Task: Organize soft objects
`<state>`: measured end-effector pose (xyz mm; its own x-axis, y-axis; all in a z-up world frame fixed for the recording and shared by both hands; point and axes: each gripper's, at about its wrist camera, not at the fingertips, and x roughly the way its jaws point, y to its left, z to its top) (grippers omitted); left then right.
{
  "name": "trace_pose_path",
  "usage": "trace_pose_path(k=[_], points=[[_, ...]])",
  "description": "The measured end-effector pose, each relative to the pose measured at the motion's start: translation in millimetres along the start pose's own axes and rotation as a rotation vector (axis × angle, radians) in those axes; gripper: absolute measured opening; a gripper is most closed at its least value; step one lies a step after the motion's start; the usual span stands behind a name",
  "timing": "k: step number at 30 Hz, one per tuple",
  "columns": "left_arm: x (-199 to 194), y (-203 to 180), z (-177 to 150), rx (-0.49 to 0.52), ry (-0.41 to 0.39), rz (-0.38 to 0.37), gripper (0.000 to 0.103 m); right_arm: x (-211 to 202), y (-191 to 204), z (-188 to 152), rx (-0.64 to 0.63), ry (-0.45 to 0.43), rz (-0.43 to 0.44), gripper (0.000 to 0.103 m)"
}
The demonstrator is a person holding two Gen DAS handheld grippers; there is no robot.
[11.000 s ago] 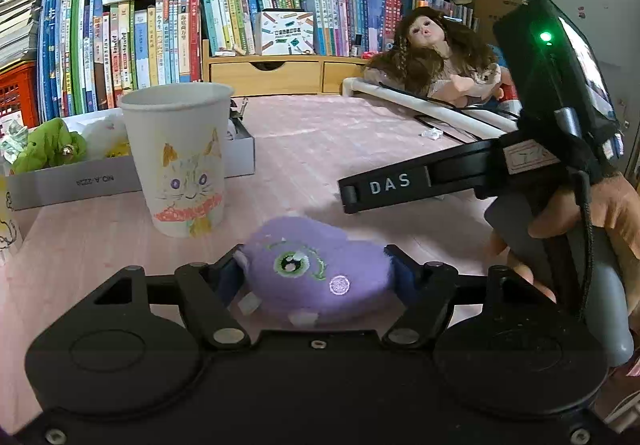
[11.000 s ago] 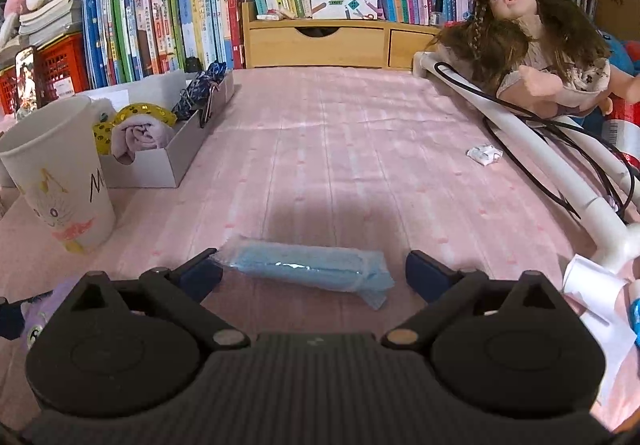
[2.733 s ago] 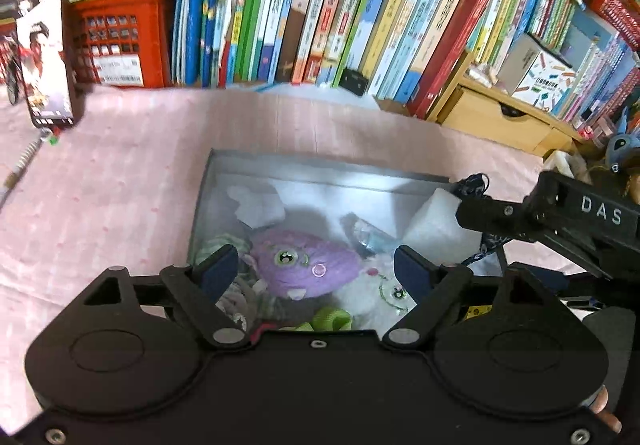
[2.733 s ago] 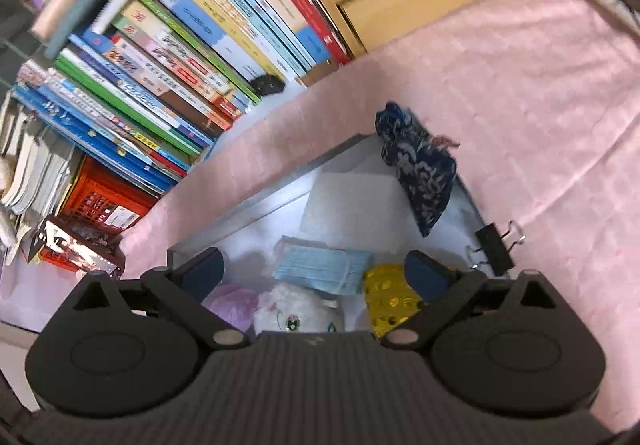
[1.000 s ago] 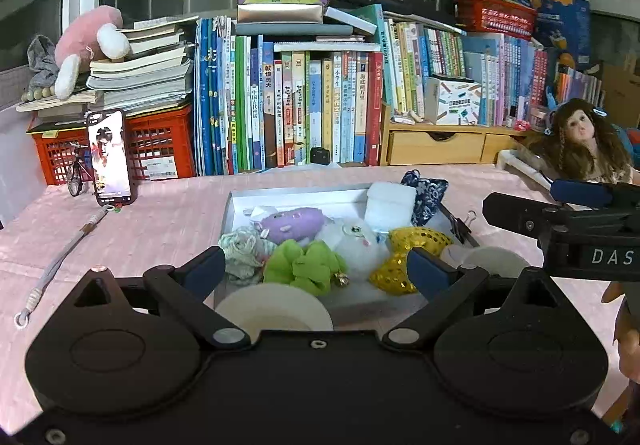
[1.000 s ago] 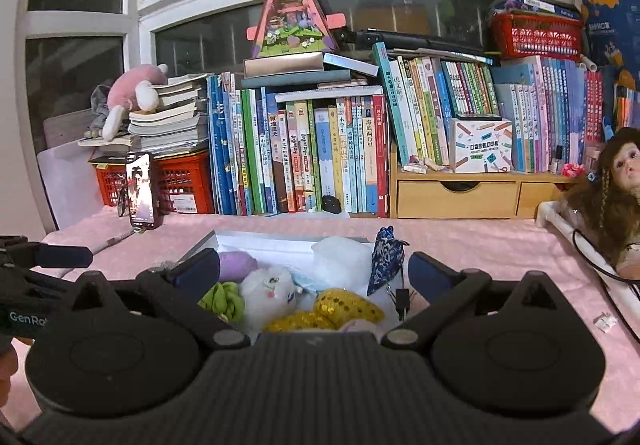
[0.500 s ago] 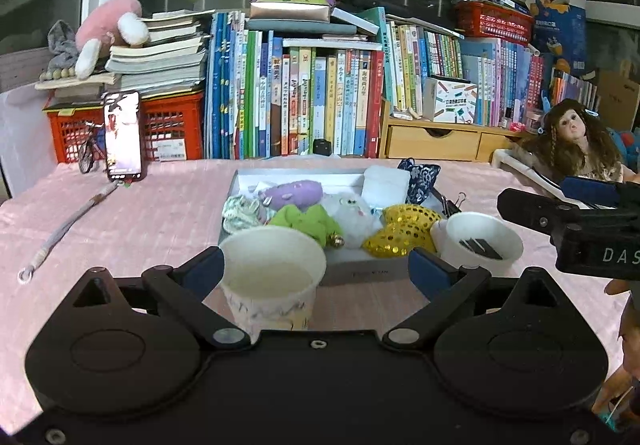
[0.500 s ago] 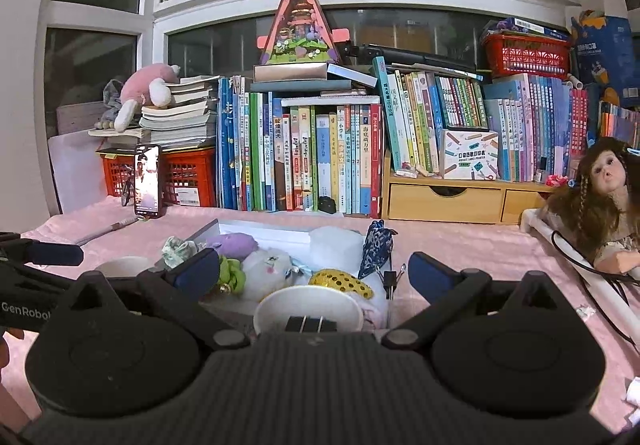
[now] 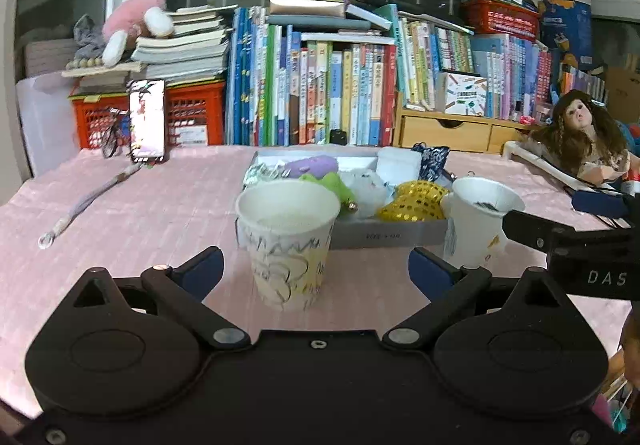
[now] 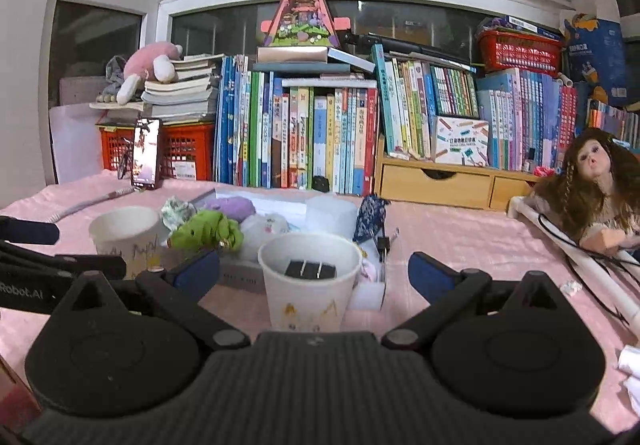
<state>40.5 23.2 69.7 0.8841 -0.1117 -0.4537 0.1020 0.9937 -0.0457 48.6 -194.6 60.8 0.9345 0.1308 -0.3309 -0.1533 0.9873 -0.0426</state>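
Pink-clothed worktop (image 9: pixel 160 205), books behind. Soft toys all sit piled in the grey box (image 9: pixel 384 235), so sorting looks done. Left gripper (image 9: pixel 316 269) and right gripper (image 10: pixel 314 271) both gape wide, empty, each facing a paper cup.

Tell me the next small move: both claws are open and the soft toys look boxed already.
Probably hold both back and stop. The purple plush, green plush and gold sequin pouch all lie in the grey box. The left claw and right claw are open and empty, each facing a paper cup; the right one's cup holds binder clips, not soft items.
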Motion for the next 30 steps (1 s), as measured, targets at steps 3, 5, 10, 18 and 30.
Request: trace_pose_path(k=[3,5,10,18,30], points=[[1,1,-11,-0.008,0.025,0.006,0.099,-1,2,-10,-0.003,0.009,-0.013,0.103],[3,1,-18,-0.006,0.038,0.014,0.099,0,4,-18,-0.005,0.026,-0.017,0.103],[10,0,-32,0.0,0.069,0.029,0.099,3,7,-36,0.002,0.062,-0.022,0.103],[30,1,-49,0.0,0.115,0.066,0.099,9,11,-58,0.006,0.127,-0.034,0.103],[44,1,-60,0.008,0.136,0.088,0.103,20,12,-71,0.032,0.193,-0.034,0.103]])
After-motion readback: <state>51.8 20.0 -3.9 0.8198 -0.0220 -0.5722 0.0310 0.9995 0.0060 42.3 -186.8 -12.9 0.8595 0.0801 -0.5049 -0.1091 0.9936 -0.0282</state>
